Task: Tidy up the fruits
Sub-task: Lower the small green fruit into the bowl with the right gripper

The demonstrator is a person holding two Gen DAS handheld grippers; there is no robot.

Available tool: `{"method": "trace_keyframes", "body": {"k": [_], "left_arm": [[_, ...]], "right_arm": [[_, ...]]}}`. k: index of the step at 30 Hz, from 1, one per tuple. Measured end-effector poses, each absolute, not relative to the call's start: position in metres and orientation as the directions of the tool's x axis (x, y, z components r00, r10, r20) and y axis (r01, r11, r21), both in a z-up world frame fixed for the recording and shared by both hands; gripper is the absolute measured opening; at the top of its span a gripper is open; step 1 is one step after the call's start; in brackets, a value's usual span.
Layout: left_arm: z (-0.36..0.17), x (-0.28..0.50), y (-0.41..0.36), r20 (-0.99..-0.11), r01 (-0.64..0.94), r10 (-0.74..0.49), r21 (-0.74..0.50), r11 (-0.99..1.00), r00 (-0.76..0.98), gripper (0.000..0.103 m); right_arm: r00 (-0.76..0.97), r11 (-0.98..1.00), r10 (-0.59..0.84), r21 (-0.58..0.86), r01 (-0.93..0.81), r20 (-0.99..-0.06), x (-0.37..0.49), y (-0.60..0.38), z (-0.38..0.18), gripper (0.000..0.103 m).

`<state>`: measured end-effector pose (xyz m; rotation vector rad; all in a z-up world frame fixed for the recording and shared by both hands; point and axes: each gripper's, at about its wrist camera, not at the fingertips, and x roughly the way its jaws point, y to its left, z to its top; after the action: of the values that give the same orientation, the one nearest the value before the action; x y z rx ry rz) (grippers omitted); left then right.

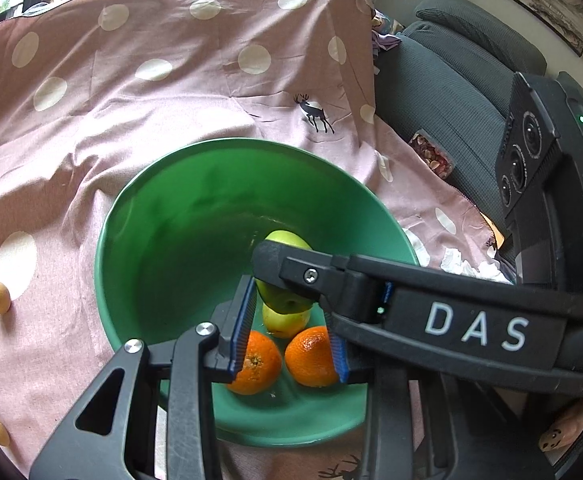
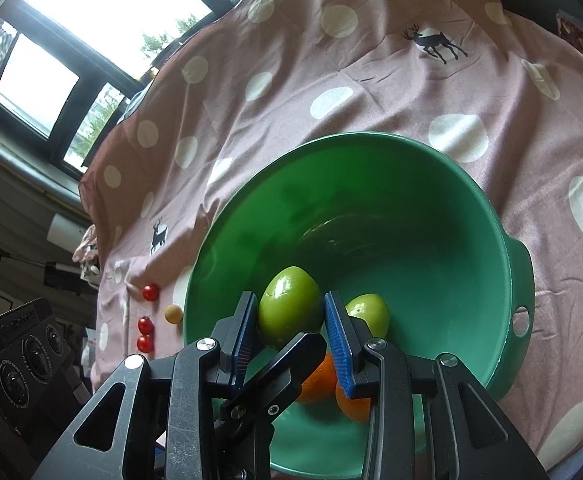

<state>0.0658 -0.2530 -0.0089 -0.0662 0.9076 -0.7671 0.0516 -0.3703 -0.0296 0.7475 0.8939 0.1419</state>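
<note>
While right gripper [image 2: 291, 330] clamps green apple [image 2: 289, 306] over bowl [image 2: 503, 240], left gripper [image 1: 291, 334] empty (narrowly parted), cherry tomatoes [image 2: 150, 292] right view only.

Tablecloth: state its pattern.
Pink tablecloth with white dots and black deer; clearest in the right wrist view.

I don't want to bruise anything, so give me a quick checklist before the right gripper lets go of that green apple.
1. Right gripper clamped on the green apple: ok.
2. Apple inside the green bowl: ok.
3. Drop spot bare: not ok, the second apple and the oranges crowd it.
4. Left gripper clear of the right: not ok, they cross.
5. Apple low enough to release gently: cannot tell.
</note>
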Motion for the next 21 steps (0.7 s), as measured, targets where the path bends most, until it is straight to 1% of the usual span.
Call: {"method": "trace_keyframes", "body": {"k": [12, 17, 21], "left_arm": [[-0.0099, 0.0673, -0.2542, -0.693, 0.568, -0.620, -0.361, 0.740, 0.367, 0.033], [-0.0081, 0.0658, -0.2516, -0.688, 0.572, -0.624, -0.360, 0.737, 0.371, 0.032], [-0.0034, 0.0613, -0.2470, -0.679, 0.576, -0.623, -0.349, 0.740, 0.389, 0.033]], "right_arm": [[0.618, 0.748, 0.404, 0.632, 0.201, -0.675, 0.0542, -0.3694, -0.0337, 0.038], [0.617, 0.760, 0.373, 0.610, 0.225, -0.693, 0.0536, -0.3694, -0.0332, 0.038], [0.633, 0.751, 0.371, 0.621, 0.227, -0.680, 0.0510, -0.3720, -0.0304, 0.038]]}}
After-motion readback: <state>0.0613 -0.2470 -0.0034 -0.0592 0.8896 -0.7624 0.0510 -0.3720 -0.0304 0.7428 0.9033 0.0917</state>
